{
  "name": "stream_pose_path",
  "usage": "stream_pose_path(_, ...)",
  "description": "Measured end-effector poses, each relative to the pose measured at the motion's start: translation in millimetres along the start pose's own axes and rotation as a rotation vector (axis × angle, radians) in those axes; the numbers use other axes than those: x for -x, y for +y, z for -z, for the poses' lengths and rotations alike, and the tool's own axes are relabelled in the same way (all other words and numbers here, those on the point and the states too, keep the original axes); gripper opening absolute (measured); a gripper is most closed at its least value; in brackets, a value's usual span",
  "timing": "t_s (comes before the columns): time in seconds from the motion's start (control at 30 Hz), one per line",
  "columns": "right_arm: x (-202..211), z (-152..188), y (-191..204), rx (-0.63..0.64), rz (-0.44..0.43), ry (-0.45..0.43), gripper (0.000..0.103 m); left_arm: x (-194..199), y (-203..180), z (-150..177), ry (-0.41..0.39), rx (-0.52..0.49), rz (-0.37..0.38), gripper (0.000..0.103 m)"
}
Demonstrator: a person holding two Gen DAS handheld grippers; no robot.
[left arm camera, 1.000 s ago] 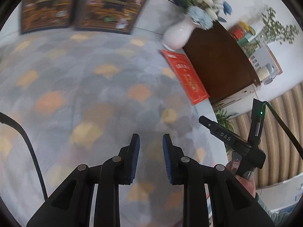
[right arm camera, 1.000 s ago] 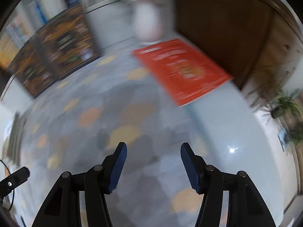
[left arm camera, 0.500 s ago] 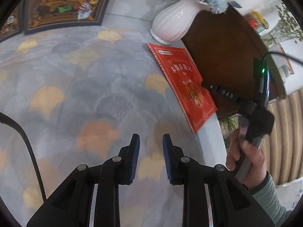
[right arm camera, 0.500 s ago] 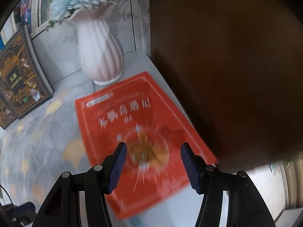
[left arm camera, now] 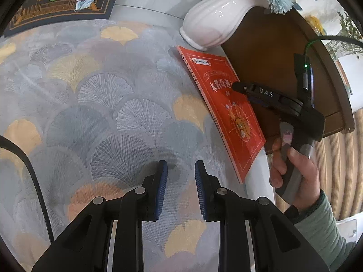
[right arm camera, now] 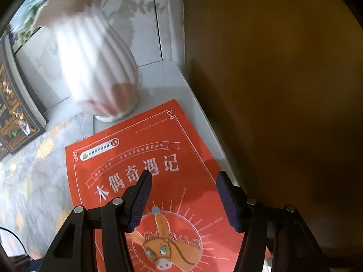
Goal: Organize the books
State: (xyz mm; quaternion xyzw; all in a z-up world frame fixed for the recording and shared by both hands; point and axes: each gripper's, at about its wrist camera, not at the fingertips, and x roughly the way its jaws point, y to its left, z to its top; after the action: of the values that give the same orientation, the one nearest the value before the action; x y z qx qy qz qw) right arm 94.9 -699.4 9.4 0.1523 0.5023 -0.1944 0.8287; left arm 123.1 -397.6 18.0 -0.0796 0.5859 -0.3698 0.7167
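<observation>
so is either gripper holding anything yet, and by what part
Nothing is held. The right gripper hangs open over the red book; the left gripper is empty.

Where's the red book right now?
The red book lies flat at the table's right edge, just below the white vase, beside the dark wooden cabinet, with the right gripper over it.

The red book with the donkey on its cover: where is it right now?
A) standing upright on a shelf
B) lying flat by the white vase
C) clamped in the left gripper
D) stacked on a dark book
B: the red book lies flat, cover up, near the white vase, with the right gripper open above it.
</observation>
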Motion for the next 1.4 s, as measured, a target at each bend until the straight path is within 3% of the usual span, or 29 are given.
stream_pose_path(0.63,-11.5,-25.6,7.7,0.059,0.013,0.031,0.061,3.2,8.9,-0.9,-0.006,-0.001,0.042,0.022)
stream_pose_path(1.0,-21.2,-22.6,19.4,0.085,-0.07,0.098,0.064,4.7,12.4,0.0,-0.017,0.003,0.057,0.022)
stream_pose_path(1.1,-15.4,-13.2,33.3,0.104,-0.13,0.14,0.064,6.5,14.0,0.6,-0.017,0.012,0.057,0.022)
stream_pose_path(1.4,15.6,30.5,86.2,0.173,-0.273,0.221,0.064,49.4,53.9,28.3,-0.061,0.174,0.049,0.022)
